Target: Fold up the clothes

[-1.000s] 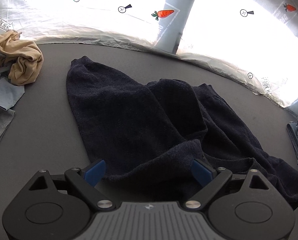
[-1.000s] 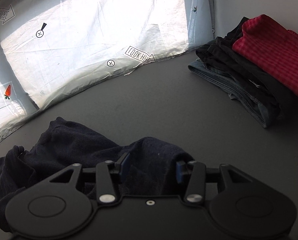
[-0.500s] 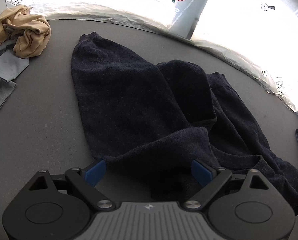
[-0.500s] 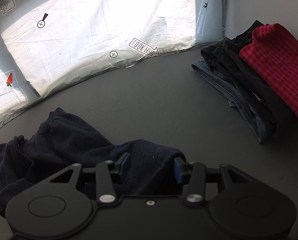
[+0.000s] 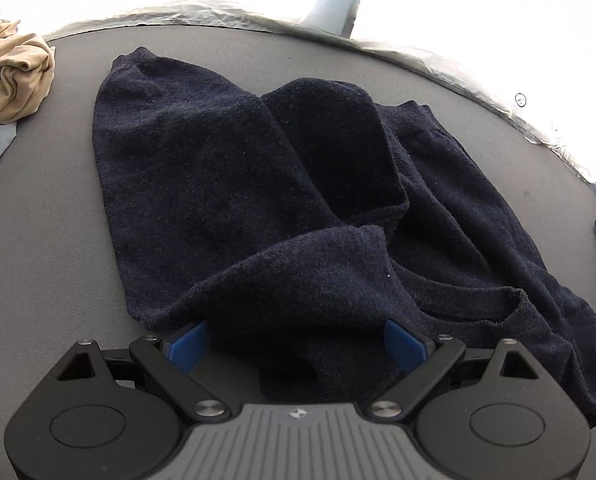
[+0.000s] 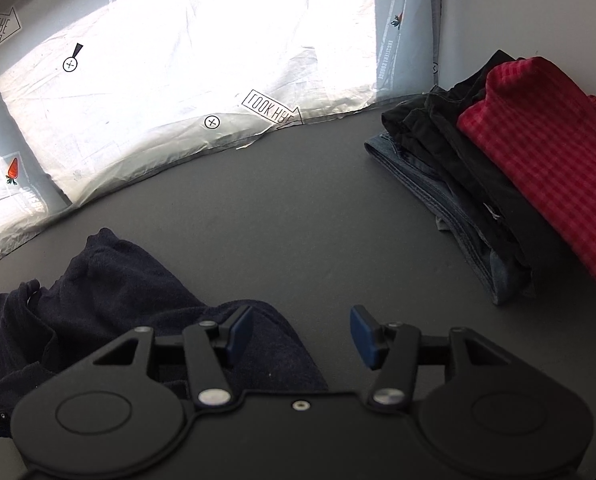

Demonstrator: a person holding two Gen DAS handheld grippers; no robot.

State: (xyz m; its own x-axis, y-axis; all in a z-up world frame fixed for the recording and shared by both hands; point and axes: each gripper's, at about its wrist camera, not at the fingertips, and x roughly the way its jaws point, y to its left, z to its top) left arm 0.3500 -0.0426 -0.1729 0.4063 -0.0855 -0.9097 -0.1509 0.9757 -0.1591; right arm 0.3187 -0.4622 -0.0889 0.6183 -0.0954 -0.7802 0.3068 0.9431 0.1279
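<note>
The navy sweater (image 5: pixel 226 168) lay rumpled on the grey tabletop (image 5: pixel 38 240), its body spread away from the cameras and a fold of sleeve bunched up near its collar (image 5: pixel 473 308). That fold sat between the wide-spread blue pads (image 5: pixel 188 346) of the left hand-held gripper (image 5: pixel 294 344), unpinched, while the right hand-held gripper (image 6: pixel 301 334) had just been opening and stood released over bare tabletop beside the sweater's edge. The step looked like laying the sleeve in; next, smoothing it flat before folding the body.
</note>
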